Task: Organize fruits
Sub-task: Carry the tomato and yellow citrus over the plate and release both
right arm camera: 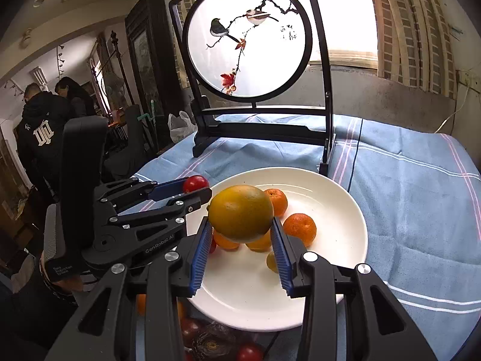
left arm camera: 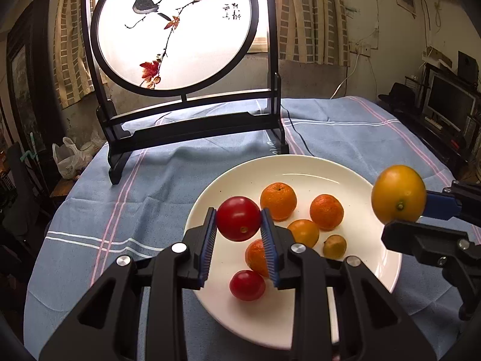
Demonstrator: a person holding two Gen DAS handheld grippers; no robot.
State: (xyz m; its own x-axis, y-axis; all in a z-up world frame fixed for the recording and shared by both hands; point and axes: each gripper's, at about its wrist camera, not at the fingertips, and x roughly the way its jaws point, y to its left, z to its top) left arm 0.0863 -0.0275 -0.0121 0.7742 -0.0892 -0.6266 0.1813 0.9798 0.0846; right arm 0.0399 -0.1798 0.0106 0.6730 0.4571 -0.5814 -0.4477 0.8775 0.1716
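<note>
A white plate (left arm camera: 300, 165) on the blue cloth holds several mandarins (left arm camera: 278, 201), a second red tomato (left arm camera: 247, 285) and a small yellow-green fruit (left arm camera: 334, 245). My left gripper (left arm camera: 238, 222) is shut on a red tomato (left arm camera: 238, 218) and holds it above the plate's left side. My right gripper (right arm camera: 240, 228) is shut on a large yellow-orange fruit (right arm camera: 241, 213) above the plate (right arm camera: 339, 210); it shows at the right of the left wrist view (left arm camera: 398, 194). The left gripper with its tomato (right arm camera: 196, 183) shows at the left of the right wrist view.
A black-framed round bird screen (left arm camera: 177, 30) stands at the back of the table, with a black cable (left arm camera: 296, 134) behind the plate. A clear bag of more fruit (right arm camera: 216, 340) lies at the near edge. Two people (right arm camera: 45, 126) stand far left.
</note>
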